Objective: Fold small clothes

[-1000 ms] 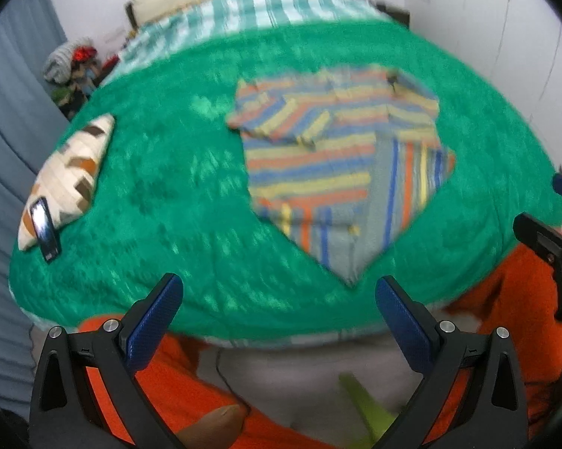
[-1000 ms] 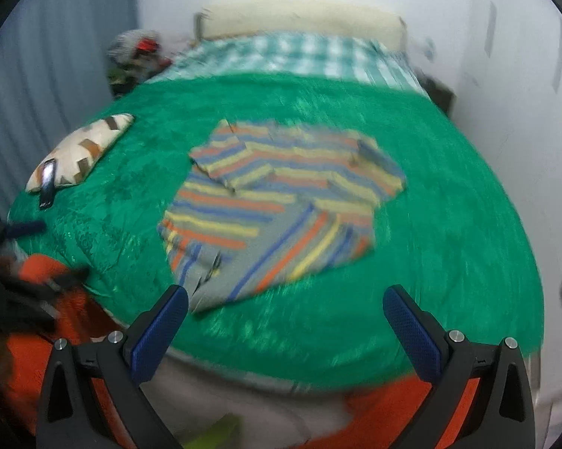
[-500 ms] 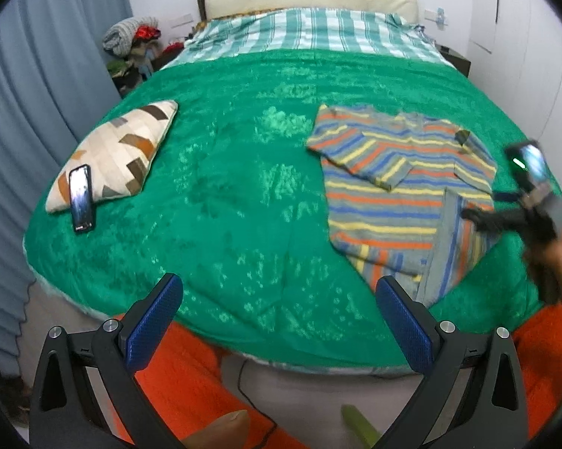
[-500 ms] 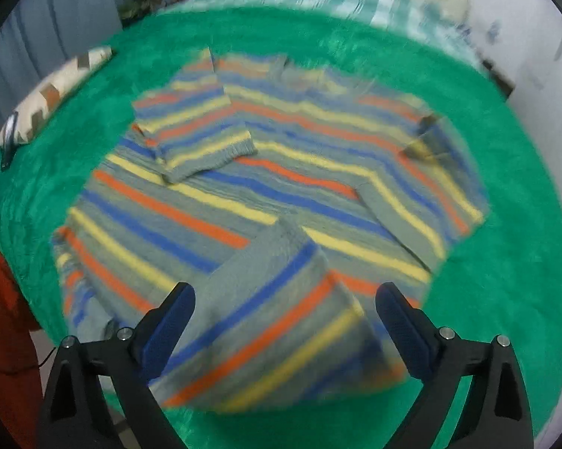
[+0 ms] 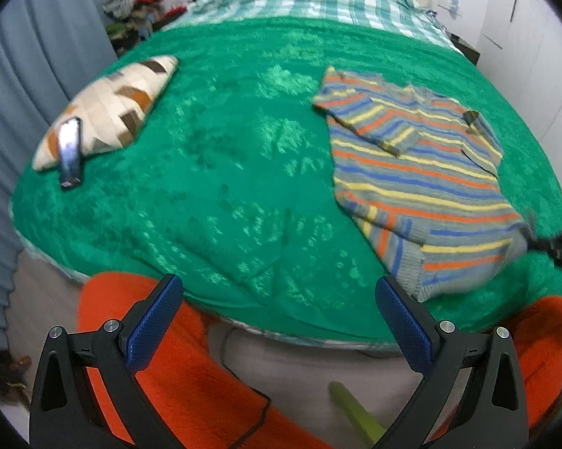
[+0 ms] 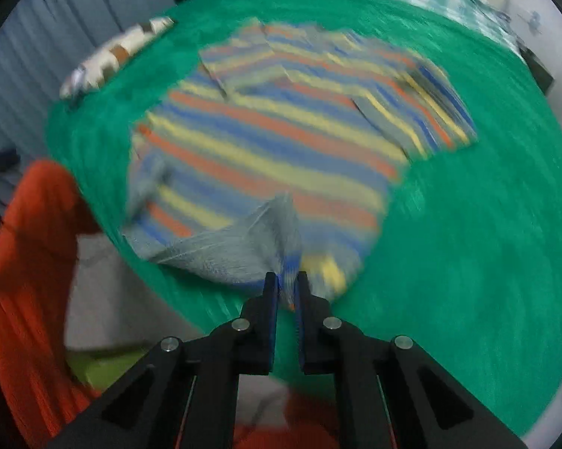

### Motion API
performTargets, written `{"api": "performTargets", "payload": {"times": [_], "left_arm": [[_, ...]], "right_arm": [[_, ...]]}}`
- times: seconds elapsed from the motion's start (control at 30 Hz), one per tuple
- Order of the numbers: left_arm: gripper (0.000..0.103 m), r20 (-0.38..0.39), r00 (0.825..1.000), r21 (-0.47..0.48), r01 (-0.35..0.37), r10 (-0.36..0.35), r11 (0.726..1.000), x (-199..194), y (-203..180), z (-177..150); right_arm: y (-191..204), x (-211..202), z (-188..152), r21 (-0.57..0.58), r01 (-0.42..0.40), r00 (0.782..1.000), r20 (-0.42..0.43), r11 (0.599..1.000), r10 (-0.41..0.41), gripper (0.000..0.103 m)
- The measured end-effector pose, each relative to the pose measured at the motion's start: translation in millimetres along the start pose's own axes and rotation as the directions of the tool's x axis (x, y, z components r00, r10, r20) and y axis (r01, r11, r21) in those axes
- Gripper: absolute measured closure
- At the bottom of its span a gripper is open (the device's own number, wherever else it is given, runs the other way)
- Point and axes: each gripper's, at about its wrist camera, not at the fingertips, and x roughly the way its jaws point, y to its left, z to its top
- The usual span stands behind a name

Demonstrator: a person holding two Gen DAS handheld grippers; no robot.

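A small striped sweater (image 5: 419, 172) in grey, blue, orange and yellow lies on the green blanket (image 5: 213, 172), sleeves folded in. My right gripper (image 6: 287, 284) is shut on the sweater's (image 6: 273, 142) near hem corner, which is lifted and folded over; this view is blurred. In the left wrist view the right gripper (image 5: 557, 247) shows at the right edge on the sweater's hem. My left gripper (image 5: 277, 310) is open and empty, held over the bed's near edge, left of the sweater.
A patterned cushion (image 5: 112, 104) with a phone (image 5: 70, 153) on it lies at the blanket's left. Orange fabric (image 5: 191, 385) hangs below the bed's near edge. A checked sheet (image 5: 310, 0) and pillow are at the head. Curtain left, wall right.
My right gripper moved down onto the sweater's near hem and closed on it, lifting the corner. My left gripper stayed open and shifted slightly.
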Motion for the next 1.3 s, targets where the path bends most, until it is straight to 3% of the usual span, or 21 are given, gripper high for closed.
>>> {"api": "performTargets", "payload": {"times": [0.03, 0.1, 0.13, 0.17, 0.23, 0.33, 0.37, 0.43, 0.53, 0.63, 0.67, 0.7, 0.77, 0.83, 0.93, 0.97, 1.03, 1.07, 1.17, 1.23, 1.3], "left_arm": [[0.001, -0.014, 1.000, 0.001, 0.016, -0.016, 1.000, 3, -2, 0], [0.001, -0.022, 0.999, 0.001, 0.033, -0.033, 0.999, 4, -5, 1], [0.001, -0.019, 0.999, 0.001, 0.038, -0.038, 0.999, 3, -7, 2], [0.001, -0.015, 0.999, 0.001, 0.040, -0.040, 0.999, 2, -8, 2], [0.001, -0.007, 0.999, -0.001, 0.043, -0.043, 0.999, 1, -9, 2], [0.001, -0.017, 0.999, -0.010, 0.050, -0.051, 0.999, 3, -9, 2], [0.001, -0.022, 0.998, -0.013, 0.054, -0.055, 0.998, 4, -9, 2], [0.001, -0.025, 0.998, -0.018, 0.061, -0.062, 0.998, 3, -8, 2], [0.001, -0.009, 0.998, -0.020, 0.056, -0.056, 0.998, -4, -4, -1], [0.001, -0.006, 0.999, -0.036, 0.044, -0.044, 0.998, -7, 5, -5], [0.001, -0.008, 0.999, -0.046, 0.039, -0.039, 0.998, -7, 10, -6], [0.001, -0.010, 0.999, -0.058, 0.033, -0.033, 0.998, -7, 15, -8], [0.001, -0.011, 1.000, -0.082, 0.021, -0.022, 0.996, -4, 26, -13], [0.001, -0.024, 1.000, -0.102, 0.013, -0.015, 0.995, 4, 34, -16], [0.001, -0.059, 0.998, -0.111, 0.032, -0.039, 0.993, 25, 37, -13], [0.001, -0.063, 0.997, -0.098, 0.044, -0.050, 0.994, 32, 35, -12], [0.001, -0.117, 0.991, -0.043, 0.062, -0.066, 0.997, 62, 22, -9], [0.001, -0.139, 0.988, -0.030, 0.070, -0.073, 0.997, 74, 18, -9], [0.001, -0.175, 0.982, 0.017, 0.082, -0.077, 0.997, 113, -6, -8], [0.001, -0.149, 0.988, 0.084, 0.053, -0.040, 0.995, 131, -27, -4], [0.001, -0.132, 0.991, 0.132, 0.022, -0.005, 0.991, 145, -40, -3]], "right_arm": [[-4, 1, -15, 0.014, 0.038, 0.999, -0.033, 0.999, -0.037, 0.092], [-10, 0, -35, 0.042, 0.147, 0.987, -0.076, 0.988, -0.143, 0.076], [-13, -5, -37, 0.050, 0.182, 0.981, -0.082, 0.982, -0.178, 0.056], [-11, -10, -39, 0.060, 0.227, 0.972, -0.070, 0.972, -0.222, 0.046], [4, -22, -31, 0.064, 0.227, 0.974, 0.015, 0.972, -0.228, 0.045], [39, -19, -1, 0.055, 0.043, 0.992, 0.117, 0.998, -0.049, 0.045], [57, -9, 16, 0.044, -0.064, 0.987, 0.149, 0.997, 0.057, 0.045], [83, 9, 39, 0.017, -0.163, 0.972, 0.175, 0.986, 0.158, 0.045], [121, 55, 77, -0.061, -0.205, 0.959, 0.186, 0.977, 0.213, 0.045], [138, 98, 95, -0.053, -0.255, 0.960, 0.106, 0.966, 0.259, 0.069], [150, 104, 95, -0.054, -0.265, 0.961, 0.061, 0.963, 0.268, 0.072], [160, 106, 94, -0.071, -0.294, 0.953, 0.059, 0.953, 0.298, 0.073], [199, 90, 77, -0.151, -0.450, 0.890, 0.006, 0.880, 0.456, 0.074], [224, 80, 63, -0.189, -0.518, 0.853, -0.041, 0.834, 0.520, 0.074], [228, 66, 42, -0.155, -0.553, 0.832, -0.041, 0.819, 0.554, 0.068], [216, 59, 35, -0.122, -0.545, 0.837, -0.018, 0.830, 0.547, 0.067], [176, 45, 26, -0.037, -0.472, 0.879, 0.057, 0.881, 0.474, 0.065], [143, 34, 19, 0.035, -0.375, 0.924, 0.101, 0.926, 0.370, 0.060], [69, 14, 0, 0.199, -0.063, 0.994, 0.099, 0.978, 0.044, 0.054], [24, 15, -14, 0.270, 0.163, 0.985, 0.013, 0.949, -0.173, 0.054], [-9, 15, -28, 0.327, 0.188, 0.982, -0.042, 0.926, -0.184, 0.054]]}}
